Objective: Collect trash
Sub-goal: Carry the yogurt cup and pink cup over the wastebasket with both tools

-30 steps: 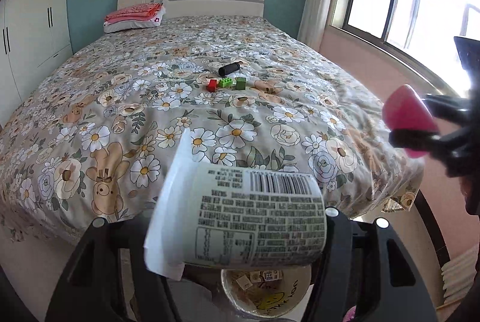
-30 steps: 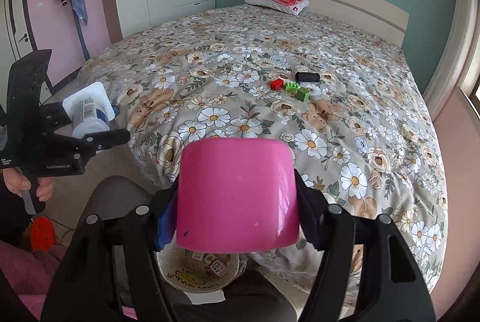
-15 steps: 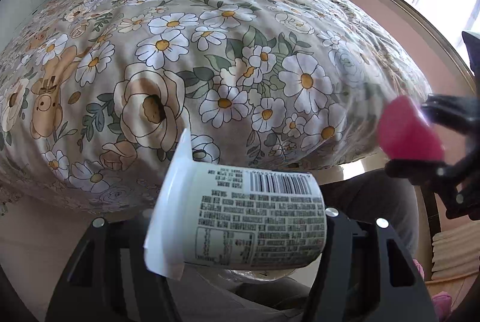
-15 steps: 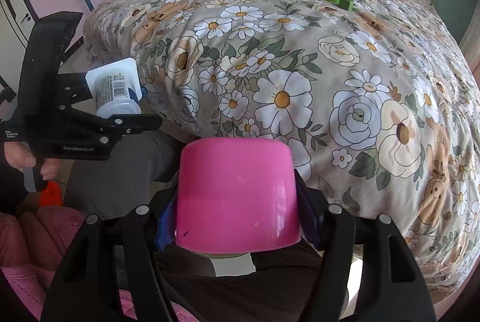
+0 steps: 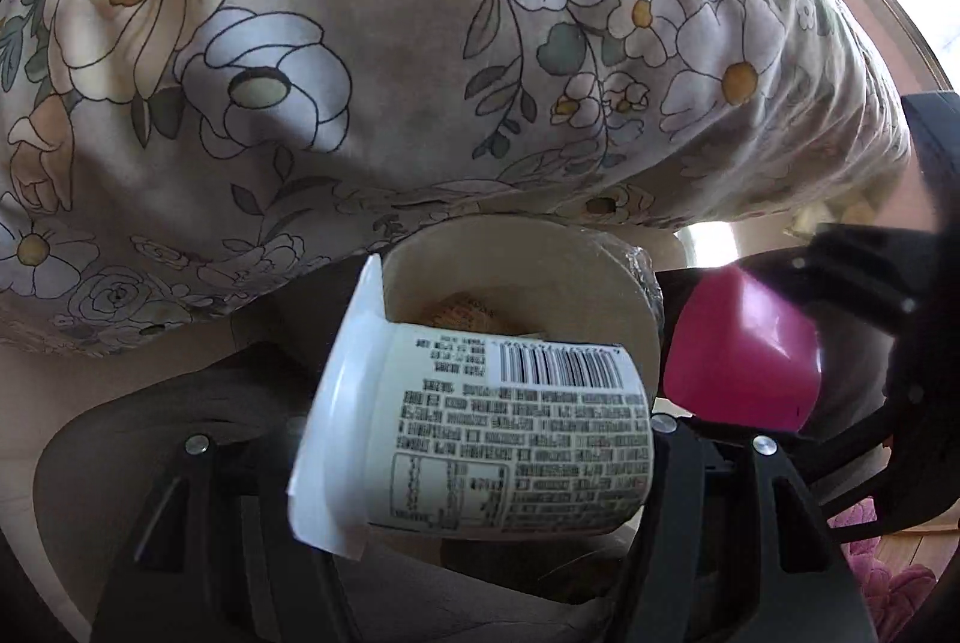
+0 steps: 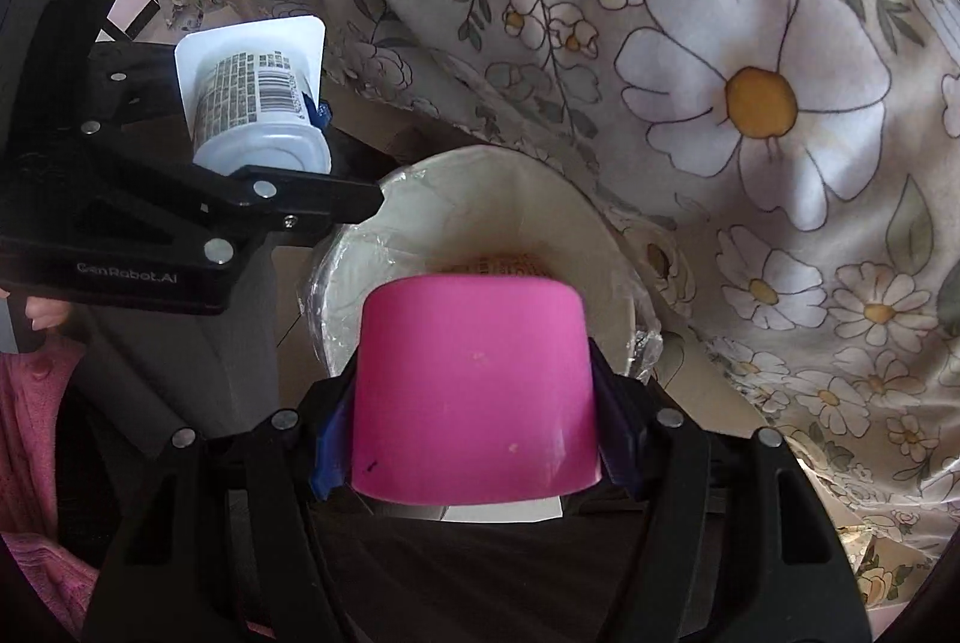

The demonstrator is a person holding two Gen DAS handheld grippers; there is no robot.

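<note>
Trash in hand: a white plastic yoghurt cup with printed label and barcode [image 5: 480, 433], lying on its side, clamped between the two fingers of the left hand-held gripper [image 5: 480, 439]. In the left wrist view it fills the 6 o'clock area, its flanged rim toward 9 o'clock. Directly beyond it, toward 12 o'clock, stands a round cream-coloured paper bin with a clear plastic liner [image 5: 606, 271]; some wrapper already lies inside. At 3 o'clock a pink plastic cup [image 5: 744, 355] is carried by the right hand-held gripper [image 5: 840, 343], just beside the bin rim. The floral quilt hanging off the bed [image 5: 420, 43] occupies the whole upper field, its hem close above the bin.

In the right wrist view the pink plastic cup [image 6: 474, 391] sits at 6 o'clock, gripped on both sides by the right hand-held gripper [image 6: 474, 403], with the bin mouth [image 6: 480, 199] immediately beyond it. The left hand-held gripper [image 6: 252, 133] holds the yoghurt cup [image 6: 252, 103] at 10 o'clock, outside the rim.

Assessment: the step is depositing both items. Each cup should be brought squarely over the opening before the fingers part, and released one at a time, since the two grippers crowd the same small mouth. Hazards: the quilt's overhang near the rim, and the loose liner edge at 4 o'clock, which could snag.
</note>
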